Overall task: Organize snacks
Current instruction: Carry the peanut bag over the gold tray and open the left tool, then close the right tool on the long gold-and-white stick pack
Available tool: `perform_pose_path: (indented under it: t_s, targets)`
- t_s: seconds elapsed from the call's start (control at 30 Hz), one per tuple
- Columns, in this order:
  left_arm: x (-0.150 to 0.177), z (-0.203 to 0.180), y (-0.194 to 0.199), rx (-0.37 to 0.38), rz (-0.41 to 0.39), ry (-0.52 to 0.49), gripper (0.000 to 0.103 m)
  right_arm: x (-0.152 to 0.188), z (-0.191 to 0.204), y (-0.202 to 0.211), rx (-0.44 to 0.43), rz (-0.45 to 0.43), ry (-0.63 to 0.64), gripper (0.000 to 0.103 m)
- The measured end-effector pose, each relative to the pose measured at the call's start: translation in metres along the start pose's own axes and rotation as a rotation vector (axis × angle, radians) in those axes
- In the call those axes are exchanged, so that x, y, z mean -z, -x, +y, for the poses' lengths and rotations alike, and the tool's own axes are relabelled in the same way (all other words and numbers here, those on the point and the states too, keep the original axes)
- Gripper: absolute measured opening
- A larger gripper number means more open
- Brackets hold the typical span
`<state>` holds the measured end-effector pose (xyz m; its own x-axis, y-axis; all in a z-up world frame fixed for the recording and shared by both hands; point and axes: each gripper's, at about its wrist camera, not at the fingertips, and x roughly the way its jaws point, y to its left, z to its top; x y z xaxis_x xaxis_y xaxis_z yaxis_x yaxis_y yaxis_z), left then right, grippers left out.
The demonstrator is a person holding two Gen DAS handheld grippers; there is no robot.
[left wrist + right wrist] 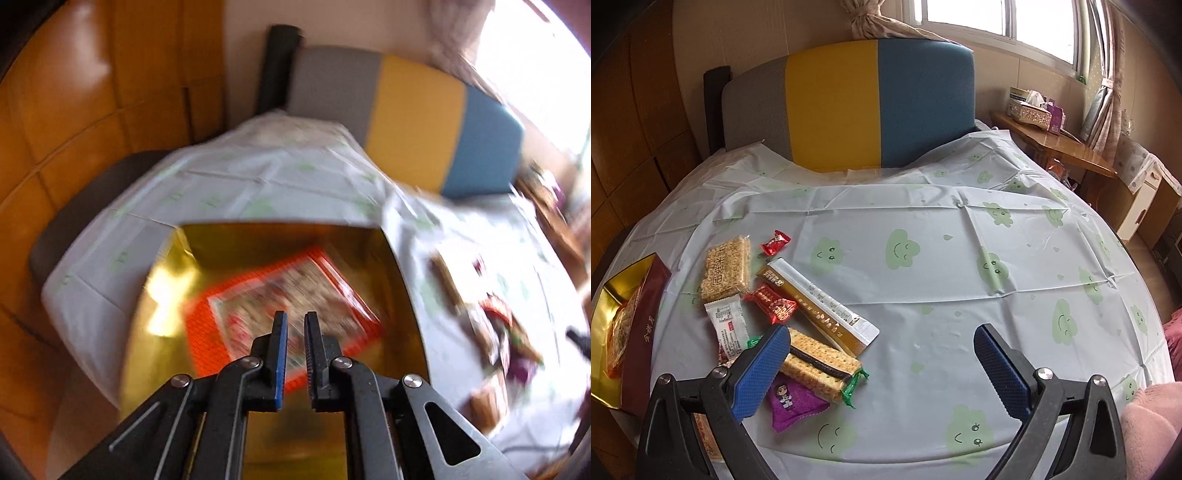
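Observation:
In the left wrist view my left gripper (295, 315) hangs over a box with a gold lining (221, 240). Its jaws stand a narrow gap apart with nothing between them. An orange snack packet (258, 295) lies flat on the box floor below, blurred. In the right wrist view my right gripper (881, 334) is wide open and empty above the tablecloth. Loose snacks lie to its left: a rice bar (726, 267), a red candy (775, 242), a red packet (772, 301), a long gold sachet (816, 302), a sandwich cracker (822, 363) and a purple packet (792, 404). The same box (642, 314) stands at the far left.
A pale tablecloth with green clouds (923, 295) covers the round table. A grey, yellow and blue chair back (868, 103) stands behind it. A wooden side table with a tissue box (1030, 110) is at the right. A pink sleeve (1152, 424) shows at the bottom right.

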<state>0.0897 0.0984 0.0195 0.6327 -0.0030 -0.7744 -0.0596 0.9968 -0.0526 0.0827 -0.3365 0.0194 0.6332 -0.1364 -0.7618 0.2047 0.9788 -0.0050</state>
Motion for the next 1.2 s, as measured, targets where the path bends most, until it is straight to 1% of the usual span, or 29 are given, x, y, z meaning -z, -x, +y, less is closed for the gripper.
perform_pose_path:
  t_s: [0.07,0.2,0.23,0.3,0.37,0.4,0.47,0.57,0.63,0.67,0.8,0.9,1.0,1.1,1.2]
  targets:
    - [0.015,-0.016,-0.005,0.042,0.033,-0.038,0.010,0.001,0.005,0.000,-0.017,0.008,0.014,0.099]
    - [0.034,-0.046,-0.010,0.105,0.080,-0.106,0.010,0.004,0.013,-0.002,-0.052,0.023,0.042,0.093]
    - [0.039,-0.054,-0.008,0.116,0.087,-0.117,0.010,0.004,0.016,-0.003,-0.060,0.027,0.052,0.089]
    - [0.046,-0.067,-0.007,0.146,0.098,-0.147,0.011,0.006,0.022,-0.005,-0.084,0.040,0.077,0.085]
    - [0.053,-0.082,-0.005,0.165,0.103,-0.178,0.014,0.009,0.029,-0.007,-0.108,0.059,0.108,0.085]
    - [0.056,-0.089,-0.004,0.178,0.108,-0.196,0.016,0.010,0.034,-0.008,-0.121,0.068,0.126,0.083]
    - [0.062,-0.100,-0.003,0.201,0.117,-0.222,0.016,0.014,0.043,-0.011,-0.144,0.087,0.168,0.079]
    - [0.071,-0.116,-0.004,0.238,0.150,-0.264,0.017,0.019,0.052,-0.013,-0.143,0.106,0.215,0.077]
    - [0.077,-0.129,-0.006,0.257,0.170,-0.299,0.017,0.020,0.054,-0.015,-0.132,0.108,0.226,0.072]
    - [0.080,-0.136,-0.007,0.265,0.177,-0.315,0.017,0.020,0.053,-0.015,-0.129,0.108,0.219,0.071]
    - [0.091,-0.156,-0.010,0.272,0.191,-0.376,0.017,0.016,0.044,-0.016,-0.142,0.112,0.172,0.071]
    - [0.094,-0.161,-0.014,0.268,0.195,-0.399,0.017,0.012,0.044,-0.019,-0.148,0.125,0.171,0.071]
    - [0.096,-0.160,-0.018,0.266,0.202,-0.405,0.018,0.005,0.048,-0.030,-0.131,0.144,0.204,0.071]
    - [0.097,-0.158,-0.021,0.273,0.207,-0.401,0.019,-0.004,0.053,-0.050,-0.107,0.182,0.246,0.071]
    - [0.096,-0.156,-0.023,0.279,0.209,-0.401,0.019,-0.013,0.062,-0.069,-0.109,0.224,0.301,0.071]
